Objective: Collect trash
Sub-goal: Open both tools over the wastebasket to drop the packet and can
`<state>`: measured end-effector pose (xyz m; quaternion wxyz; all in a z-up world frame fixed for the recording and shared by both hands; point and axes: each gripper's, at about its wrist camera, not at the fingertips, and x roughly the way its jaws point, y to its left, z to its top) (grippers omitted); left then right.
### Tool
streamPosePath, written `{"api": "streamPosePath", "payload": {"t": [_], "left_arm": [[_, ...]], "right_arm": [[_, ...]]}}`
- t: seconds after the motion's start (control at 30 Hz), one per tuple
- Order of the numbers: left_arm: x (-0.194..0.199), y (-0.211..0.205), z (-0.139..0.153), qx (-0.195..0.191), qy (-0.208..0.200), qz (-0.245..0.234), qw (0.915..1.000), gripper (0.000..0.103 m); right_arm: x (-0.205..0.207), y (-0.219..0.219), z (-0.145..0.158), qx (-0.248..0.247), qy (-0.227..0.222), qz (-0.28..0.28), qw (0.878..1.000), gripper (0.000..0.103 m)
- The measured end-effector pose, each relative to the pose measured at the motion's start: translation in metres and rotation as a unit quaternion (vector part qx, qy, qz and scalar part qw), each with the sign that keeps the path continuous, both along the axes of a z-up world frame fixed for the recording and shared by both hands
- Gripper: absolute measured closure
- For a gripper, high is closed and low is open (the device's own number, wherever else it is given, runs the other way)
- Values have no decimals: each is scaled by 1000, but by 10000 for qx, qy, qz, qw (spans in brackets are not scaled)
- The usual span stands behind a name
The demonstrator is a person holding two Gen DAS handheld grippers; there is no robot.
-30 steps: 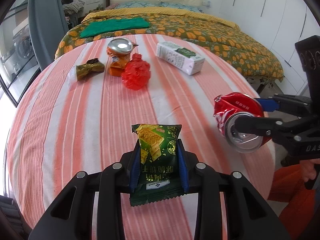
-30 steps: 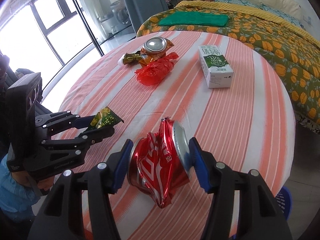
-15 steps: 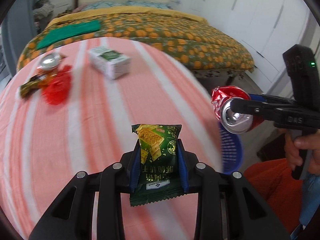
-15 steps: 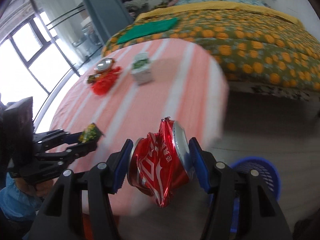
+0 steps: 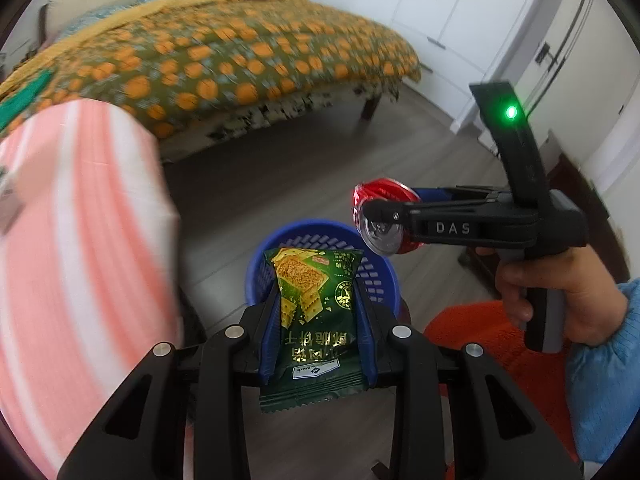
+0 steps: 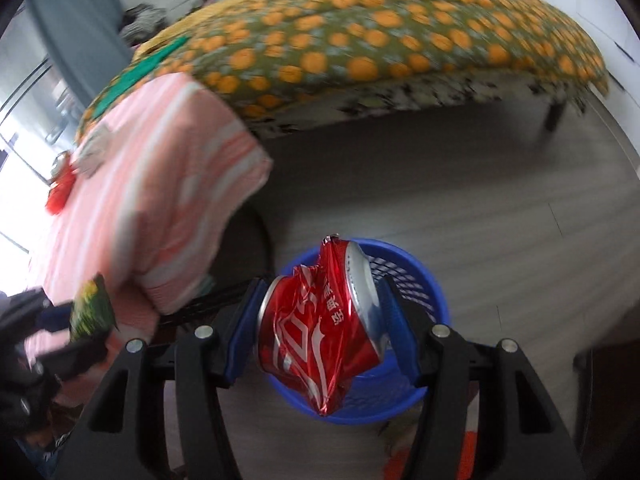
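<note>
My left gripper (image 5: 318, 312) is shut on a green biscuit wrapper (image 5: 314, 312) and holds it above the near rim of a blue mesh waste basket (image 5: 372, 276) on the floor. My right gripper (image 6: 322, 322) is shut on a crushed red can (image 6: 320, 328) and holds it over the same basket (image 6: 416, 280). In the left wrist view the right gripper (image 5: 380, 218) with the can (image 5: 380, 192) hangs over the basket's right rim. The left gripper with the wrapper (image 6: 92, 308) shows at the lower left of the right wrist view.
The round table with the pink striped cloth (image 5: 80, 240) is to the left; a red bag (image 6: 58, 196) and a carton (image 6: 94, 148) lie on it, blurred. A bed with an orange-dotted cover (image 5: 224, 52) stands behind. Grey wooden floor (image 6: 460, 208) surrounds the basket.
Both grippers have swung right, off the table and down over the blue basket, each still holding its item. The table has slid to the left of both views.
</note>
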<state>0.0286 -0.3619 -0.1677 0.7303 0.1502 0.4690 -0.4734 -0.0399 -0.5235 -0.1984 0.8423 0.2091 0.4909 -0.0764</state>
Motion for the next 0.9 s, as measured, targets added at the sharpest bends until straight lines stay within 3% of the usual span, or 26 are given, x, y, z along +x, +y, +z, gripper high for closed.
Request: {"api": "streamPosePath", "payload": {"t": [0.37, 0.4, 0.43, 0.5, 0.63, 0.7, 0.9], "left_arm": [[6, -74, -91, 535, 389, 9, 9978, 68], [6, -79, -96, 560, 359, 14, 9978, 56], [8, -84, -102, 632, 310, 49, 9975, 38], [13, -87, -105, 688, 194, 162, 9973, 32], [13, -70, -87, 463, 122, 326, 9983, 18], [8, -56, -66, 230, -14, 328, 9992, 16], [-5, -1, -11, -292, -483, 374, 9977, 8]], "right_arm": [[-18, -34, -26, 330, 51, -362, 9988, 42], [-19, -37, -29, 384, 45, -400, 9985, 29], [-19, -40, -30, 427, 21, -455, 9980, 23], [-22, -47, -29, 497, -75, -629, 9968, 21], [-28, -56, -15, 421, -315, -894, 9946, 20], [-30, -56, -7, 273, -382, -970, 9942, 15], [-26, -36, 11, -439, -552, -925, 9932, 11]]}}
